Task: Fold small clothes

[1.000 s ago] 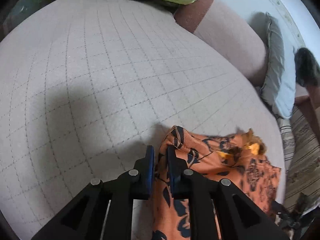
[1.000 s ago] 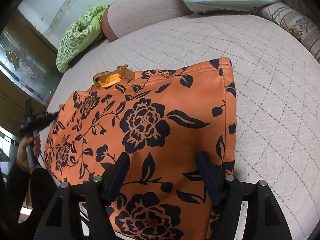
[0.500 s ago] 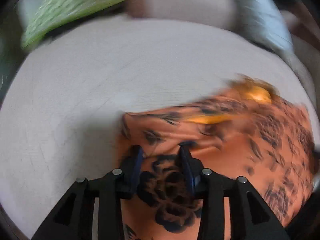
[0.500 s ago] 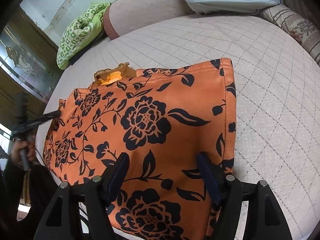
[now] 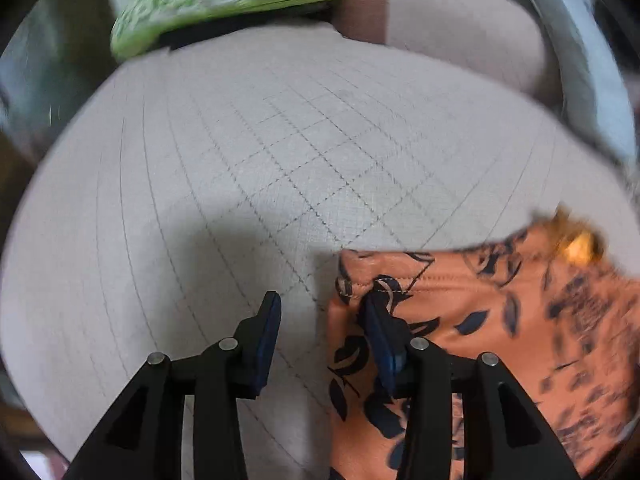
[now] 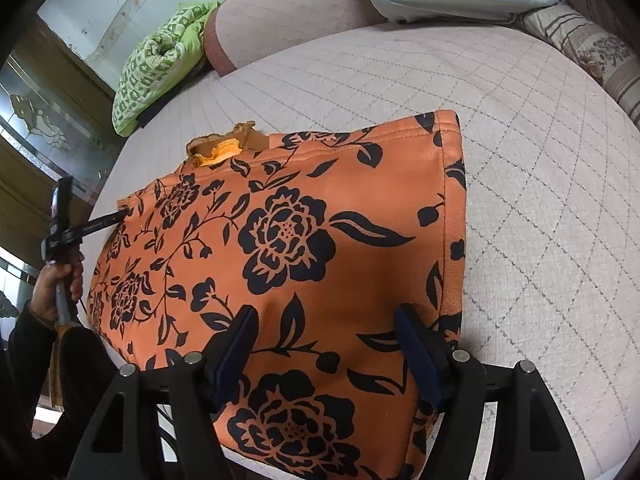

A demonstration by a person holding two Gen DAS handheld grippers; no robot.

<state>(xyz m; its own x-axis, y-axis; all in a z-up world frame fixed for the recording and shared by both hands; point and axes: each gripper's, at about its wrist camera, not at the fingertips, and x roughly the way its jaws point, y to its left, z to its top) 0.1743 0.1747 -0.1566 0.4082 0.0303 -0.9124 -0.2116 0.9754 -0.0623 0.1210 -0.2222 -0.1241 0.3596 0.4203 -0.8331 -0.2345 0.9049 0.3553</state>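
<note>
Orange floral garment (image 6: 304, 264) lies flat on the quilted bed cover (image 6: 540, 184), its hemmed edge toward the cushions and its near edge running under my right tool. A crumpled yellow-orange bit (image 6: 222, 146) pokes out at its far edge (a collar or lining, I cannot tell which).

Left gripper (image 5: 320, 320): fingers apart, nothing clamped. The left finger (image 5: 266, 340) is over bare bed cover; the right finger (image 5: 382, 344) sits over the garment's corner (image 5: 352, 280). Between the two fingers I see mostly bed cover and the garment's edge. The left wrist view is blurred toward the right side.

Right gripper (image 6: 328, 344): fingers wide apart, over the near part of the garment, with printed cloth showing between them. I cannot tell whether the tips press into the cloth.

From the right wrist view the left gripper (image 6: 68, 232) shows at the garment's far left corner, gripped by a hand (image 6: 56, 284) in a dark sleeve.

Green patterned bundle (image 6: 160, 60) lies at the far end, well apart from the garment.
</note>
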